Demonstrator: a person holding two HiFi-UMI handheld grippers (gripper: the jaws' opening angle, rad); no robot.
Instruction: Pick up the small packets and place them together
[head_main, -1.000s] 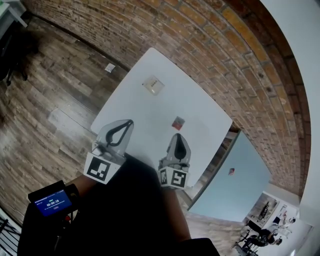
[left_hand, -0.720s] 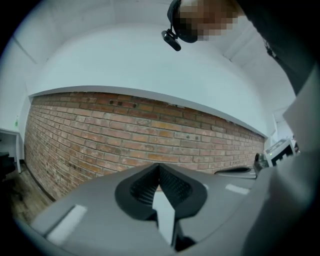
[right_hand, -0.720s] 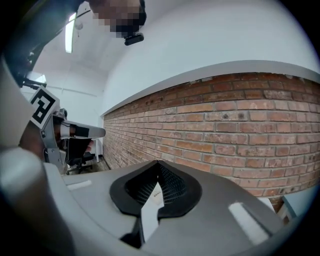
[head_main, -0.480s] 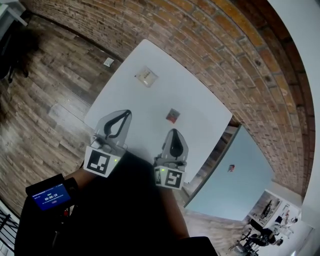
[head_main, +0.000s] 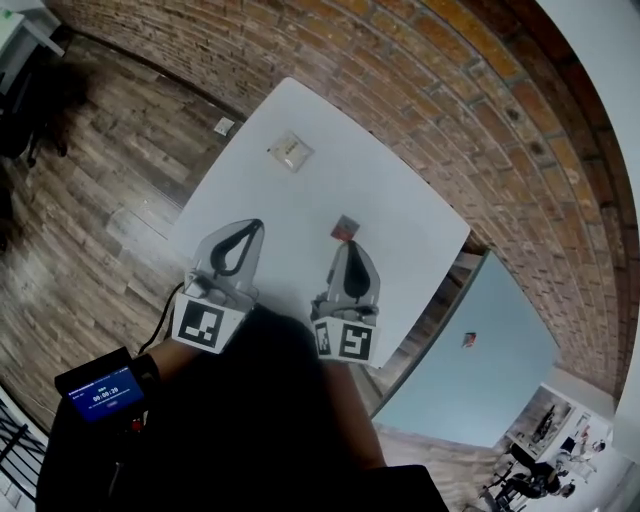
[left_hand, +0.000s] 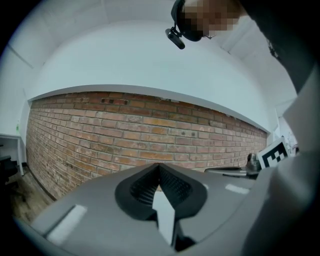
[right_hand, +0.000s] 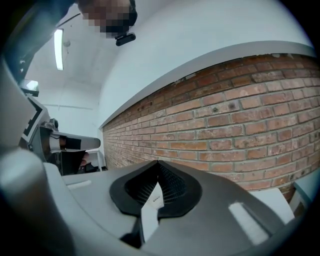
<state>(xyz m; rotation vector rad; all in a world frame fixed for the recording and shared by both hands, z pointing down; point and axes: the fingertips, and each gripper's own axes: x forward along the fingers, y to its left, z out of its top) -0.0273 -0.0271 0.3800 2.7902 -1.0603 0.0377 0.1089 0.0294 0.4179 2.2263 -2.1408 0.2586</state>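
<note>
Currently the left gripper (head_main: 247, 228) and right gripper (head_main: 349, 250) are at the near edge of the white square desk (head_main: 300, 205), fingers pressed together, empty. A small red square packet (head_main: 345, 229) lies just beyond the right gripper; a pale beige square packet (head_main: 290, 151) lies far left.

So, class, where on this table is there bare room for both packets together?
Bare: the stretch between the pale packet and the red packet, and the side of the table toward the brick wall. Crowded: the near edge, where the left hand-held gripper and right hand-held gripper hang.
</note>
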